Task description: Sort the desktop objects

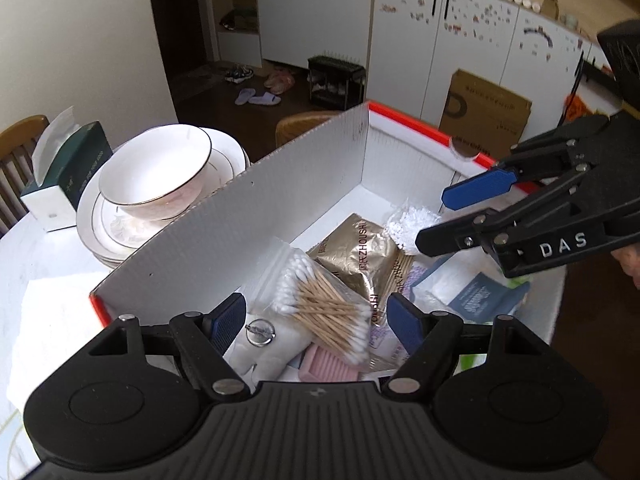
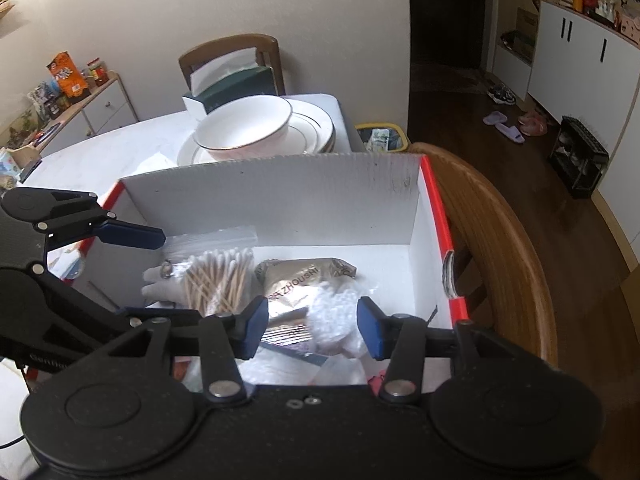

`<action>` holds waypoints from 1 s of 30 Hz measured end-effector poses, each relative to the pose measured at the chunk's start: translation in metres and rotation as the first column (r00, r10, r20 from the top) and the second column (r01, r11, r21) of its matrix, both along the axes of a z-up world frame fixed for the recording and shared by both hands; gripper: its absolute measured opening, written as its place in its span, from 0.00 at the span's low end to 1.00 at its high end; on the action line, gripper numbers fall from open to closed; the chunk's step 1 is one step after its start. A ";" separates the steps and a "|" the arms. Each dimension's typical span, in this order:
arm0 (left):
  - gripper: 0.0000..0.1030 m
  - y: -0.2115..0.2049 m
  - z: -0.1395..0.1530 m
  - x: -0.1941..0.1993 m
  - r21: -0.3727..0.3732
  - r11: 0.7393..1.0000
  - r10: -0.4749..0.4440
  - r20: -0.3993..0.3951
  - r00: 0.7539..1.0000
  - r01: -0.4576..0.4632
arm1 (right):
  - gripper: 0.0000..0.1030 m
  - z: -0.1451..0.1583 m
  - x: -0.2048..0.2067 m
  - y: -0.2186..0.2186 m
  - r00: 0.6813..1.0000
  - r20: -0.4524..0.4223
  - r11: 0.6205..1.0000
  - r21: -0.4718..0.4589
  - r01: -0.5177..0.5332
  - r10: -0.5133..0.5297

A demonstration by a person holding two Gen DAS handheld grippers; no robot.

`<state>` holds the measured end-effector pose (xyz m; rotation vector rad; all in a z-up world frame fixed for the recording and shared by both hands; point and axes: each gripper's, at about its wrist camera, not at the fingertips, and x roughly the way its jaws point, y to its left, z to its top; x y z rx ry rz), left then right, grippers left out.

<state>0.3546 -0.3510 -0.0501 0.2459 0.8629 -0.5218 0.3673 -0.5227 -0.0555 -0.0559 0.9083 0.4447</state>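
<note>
Nearest the lens, the left gripper, blue pads spread wide and grasping nothing, hanging over the near end of the box. Directly below, a clear zip bag of cotton swabs (wooden sticks, white tips), lying tilted across a white cloth item with a small metal ring and overlapping a pink ribbed pad. Beside the swabs, two gold foil packets, crinkled and glossy, one overlapping the other. Past those, a clear bag of small white bits, just beneath the tips of the right gripper, likewise spread apart and holding nothing, reaching in over the box's far right side. Under that arm, a soft plastic pack with a blue-grey label.

Box of white corrugated plastic, ridged walls, red-orange edging, one tall flap standing upright on the left and walling off the dishes beyond. Behind that flap on the white table: one gold-rimmed white bowl stacked on several plates, and one dark green tissue box with a sheet poking out.

From the right wrist view, the same bag of white bits lying between that gripper's two blue pads without touching either. One curved wooden chair back pressed close against the box's right wall.
</note>
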 end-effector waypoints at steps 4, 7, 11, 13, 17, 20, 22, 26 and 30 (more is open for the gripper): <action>0.75 0.008 0.011 -0.010 -0.060 0.998 0.027 0.021 0.999 -0.026 | 0.58 0.011 -0.012 0.002 0.999 0.031 1.000 0.012 -0.022 0.022; 0.75 0.013 0.019 -0.018 -0.082 0.996 0.044 0.043 0.998 -0.040 | 0.58 0.019 -0.021 0.007 0.998 0.050 0.999 0.017 -0.048 0.047; 0.75 0.020 0.029 -0.030 -0.103 0.993 0.055 0.062 0.997 -0.048 | 0.60 0.030 -0.032 0.013 0.995 0.077 0.997 0.021 -0.068 0.066; 0.75 0.023 0.034 -0.037 -0.115 0.992 0.058 0.068 0.996 -0.050 | 0.61 0.034 -0.037 0.014 0.994 0.083 0.997 0.031 -0.072 0.069; 0.75 0.030 0.042 -0.051 -0.124 0.991 0.070 0.089 0.994 -0.059 | 0.61 0.042 -0.048 0.017 0.993 0.101 0.997 0.038 -0.071 0.067; 0.75 0.035 0.046 -0.058 -0.120 0.990 0.083 0.108 0.991 -0.070 | 0.61 0.047 -0.055 0.017 0.992 0.111 0.997 0.050 -0.064 0.059; 0.75 0.038 0.049 -0.064 -0.122 0.989 0.099 0.124 0.987 -0.084 | 0.62 0.050 -0.060 0.018 0.991 0.120 0.997 0.053 -0.058 0.052; 0.82 0.045 0.054 -0.073 -0.127 0.988 0.109 0.135 0.985 -0.092 | 0.67 0.055 -0.070 0.020 0.989 0.142 0.997 0.057 -0.042 0.034; 0.83 0.053 0.056 -0.082 -0.136 0.986 0.115 0.139 0.984 -0.096 | 0.68 0.057 -0.082 0.024 0.987 0.157 0.998 0.059 -0.032 0.023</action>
